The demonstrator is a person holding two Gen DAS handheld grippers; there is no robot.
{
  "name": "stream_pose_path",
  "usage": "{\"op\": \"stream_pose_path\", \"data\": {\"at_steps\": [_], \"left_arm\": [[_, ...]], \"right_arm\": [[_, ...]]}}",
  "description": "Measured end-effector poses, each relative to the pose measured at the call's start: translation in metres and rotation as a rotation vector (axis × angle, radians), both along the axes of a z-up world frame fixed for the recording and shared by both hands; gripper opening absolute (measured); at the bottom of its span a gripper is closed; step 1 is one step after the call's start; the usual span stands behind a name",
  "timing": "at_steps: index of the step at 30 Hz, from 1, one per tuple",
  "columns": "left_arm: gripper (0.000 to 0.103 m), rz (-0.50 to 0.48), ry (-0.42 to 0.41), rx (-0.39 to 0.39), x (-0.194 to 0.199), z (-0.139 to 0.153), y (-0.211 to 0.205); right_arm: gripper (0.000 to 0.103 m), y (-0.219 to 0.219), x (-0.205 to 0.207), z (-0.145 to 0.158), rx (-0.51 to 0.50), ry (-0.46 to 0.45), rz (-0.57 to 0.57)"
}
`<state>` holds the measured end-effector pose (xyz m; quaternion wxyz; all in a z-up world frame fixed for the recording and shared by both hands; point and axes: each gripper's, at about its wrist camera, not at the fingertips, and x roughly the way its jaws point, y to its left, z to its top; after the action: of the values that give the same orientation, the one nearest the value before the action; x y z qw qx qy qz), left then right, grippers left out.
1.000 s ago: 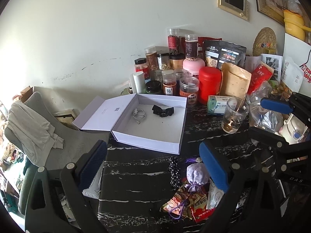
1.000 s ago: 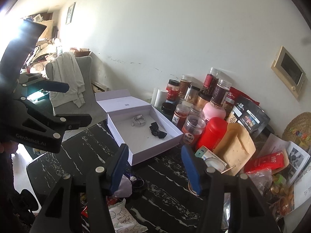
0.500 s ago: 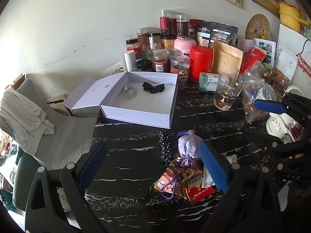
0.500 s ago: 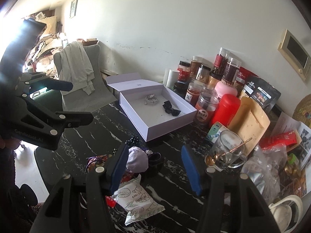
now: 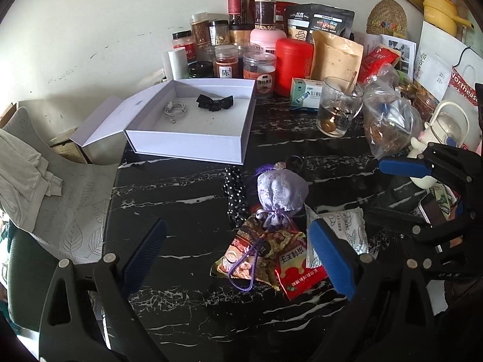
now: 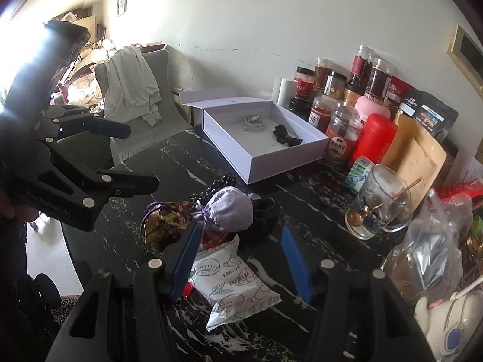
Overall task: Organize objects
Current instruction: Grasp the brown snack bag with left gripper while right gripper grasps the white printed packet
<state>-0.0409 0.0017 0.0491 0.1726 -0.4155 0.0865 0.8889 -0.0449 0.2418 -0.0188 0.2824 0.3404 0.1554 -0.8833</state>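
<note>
An open white box [image 5: 193, 147] [image 6: 265, 160] sits on the black marble table and holds a white cable [image 5: 175, 110] and a black bow [image 5: 215, 102]. In front of it lies a pile: a lilac drawstring pouch [image 5: 280, 193] [image 6: 232, 209], a black dotted hair tie [image 5: 235, 196], a red snack packet [image 5: 299, 268] and a white snack packet [image 6: 234, 283]. My left gripper [image 5: 238, 250] is open and empty above the pile's near side. My right gripper [image 6: 241, 259] is open and empty over the white packet.
Jars, a red canister [image 5: 292, 61] and bags crowd the table's back by the wall. A glass mug with a spoon [image 5: 338, 111] and a plastic bag [image 5: 389, 120] stand at the right. A grey chair with cloth [image 6: 132, 90] is left of the table.
Both grippers have pulled back and tilted down, so the pile of small items now fills the foreground and the box sits further off. Both stay open.
</note>
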Motion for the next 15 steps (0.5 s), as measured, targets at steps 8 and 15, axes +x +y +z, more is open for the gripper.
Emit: {"op": "stream_pose_path", "data": {"at_steps": [8, 15], "left_arm": [[0.095, -0.039, -0.024, 0.03, 0.004, -0.03, -0.003], [0.095, -0.065, -0.062, 0.059, 0.003, -0.052, -0.005]], "right_arm": [[0.062, 0.003, 0.003, -0.029, -0.001, -0.05, 0.022], [0.075, 0.009, 0.0, -0.048, -0.003, -0.082, 0.029]]}}
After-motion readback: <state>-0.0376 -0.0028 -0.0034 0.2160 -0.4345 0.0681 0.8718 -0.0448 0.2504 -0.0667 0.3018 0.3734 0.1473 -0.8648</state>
